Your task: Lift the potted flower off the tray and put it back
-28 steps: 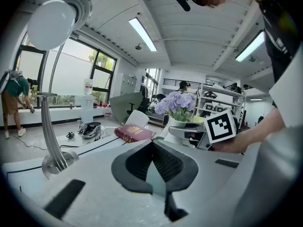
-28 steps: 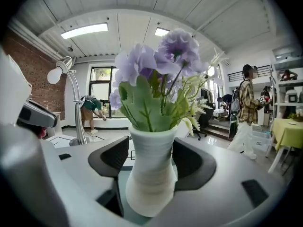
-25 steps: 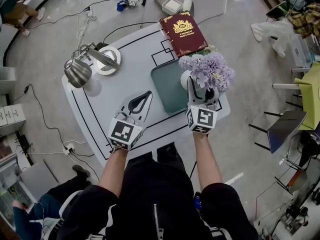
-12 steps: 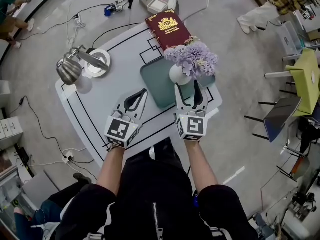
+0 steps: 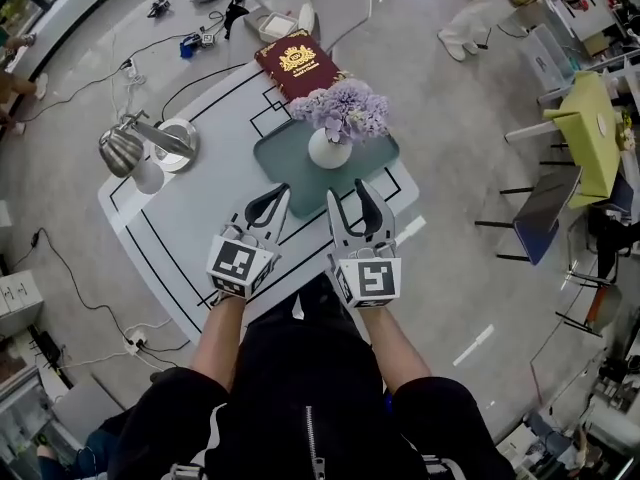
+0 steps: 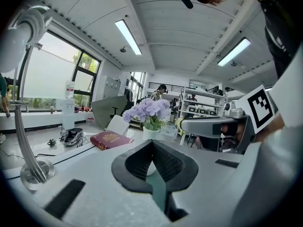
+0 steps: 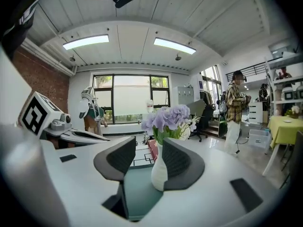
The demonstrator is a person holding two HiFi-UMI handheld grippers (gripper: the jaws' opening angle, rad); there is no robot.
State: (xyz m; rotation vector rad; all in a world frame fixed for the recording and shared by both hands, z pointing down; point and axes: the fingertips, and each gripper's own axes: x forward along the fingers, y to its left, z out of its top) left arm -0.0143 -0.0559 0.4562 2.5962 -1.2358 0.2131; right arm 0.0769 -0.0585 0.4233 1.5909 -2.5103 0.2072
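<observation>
Pot location: the potted flower (image 5: pixel 333 130) stands upright on the teal tray (image 5: pixel 378 160). It is just ahead of the fingertips of the right gripper (image 5: pixel 350 190) and apart from them.
Why it sits so: the white vase rests on its own base with no pad on it. This reads as the pot being left free on the tray. Whether the lift is finished or has not begun, this moment alone does not settle.
Right fingers: apart, and they have just been closing. Nothing is between the pads. In the right gripper view the vase lines up with the gap but lies beyond the tips.
Left fingers: the left gripper (image 5: pixel 282 192) has its tips together and holds nothing. Only a sliver of tray colour shows through the loop behind the tips.
Why left is held so: judged idle. Its tips sit at the tray's near-left edge, to the left of the right fingers and clear of the vase, so they cannot knock it.
Right hand pose: forearm stretched forward over the near edge of the table (image 5: pixel 190 233). The gripper is close to level with its nose slightly down and its marker cube facing up. The fingers aim straight at the vase.
Left hand pose: a similar reach, also nearly level, with the fingers angled a little toward the tray.
Beyond the fingers: a red book (image 5: pixel 298 63) lies past the blooms. A desk lamp (image 5: pixel 135 148) stands well off to the left of the left fingertips.
Handling note: the blooms look top-heavy, so a low grip on the vase seems safer.
</observation>
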